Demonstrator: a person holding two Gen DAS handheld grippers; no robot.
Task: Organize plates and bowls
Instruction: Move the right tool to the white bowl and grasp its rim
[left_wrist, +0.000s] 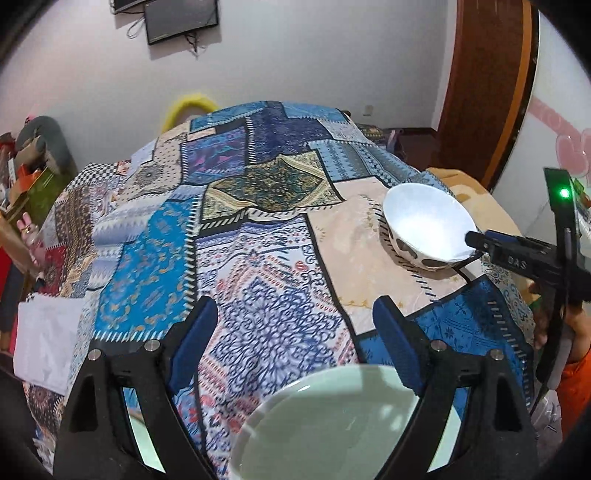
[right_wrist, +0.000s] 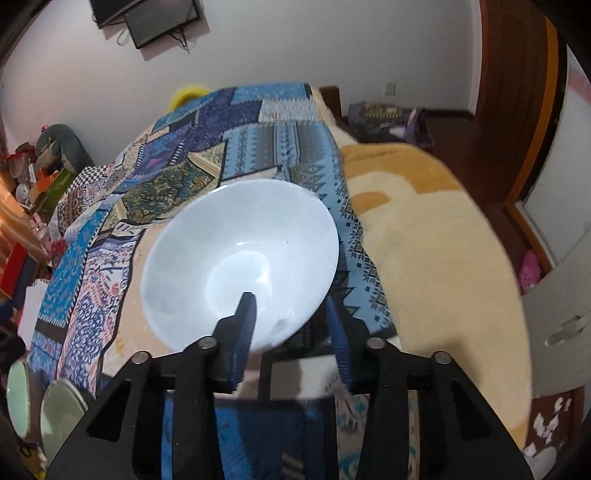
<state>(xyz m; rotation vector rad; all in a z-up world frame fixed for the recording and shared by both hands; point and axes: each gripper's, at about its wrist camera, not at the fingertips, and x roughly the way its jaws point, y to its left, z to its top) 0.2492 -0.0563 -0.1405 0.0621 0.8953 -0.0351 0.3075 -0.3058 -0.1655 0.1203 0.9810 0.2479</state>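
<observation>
A white bowl (left_wrist: 428, 227) with dark spots outside sits tilted on the patchwork cloth at the right. My right gripper (right_wrist: 291, 325) is shut on its near rim, one finger inside the bowl (right_wrist: 243, 266) and one outside; it also shows in the left wrist view (left_wrist: 476, 240). My left gripper (left_wrist: 295, 332) is open and empty above a pale green plate (left_wrist: 332, 424) at the near edge. Two pale green plates (right_wrist: 37, 410) show at the lower left of the right wrist view.
The patchwork cloth (left_wrist: 240, 240) covers the surface. A beige blanket (right_wrist: 443, 240) lies to the right. Clutter and boxes (left_wrist: 26, 177) stand at the far left. A wooden door frame (left_wrist: 487, 92) stands at the right.
</observation>
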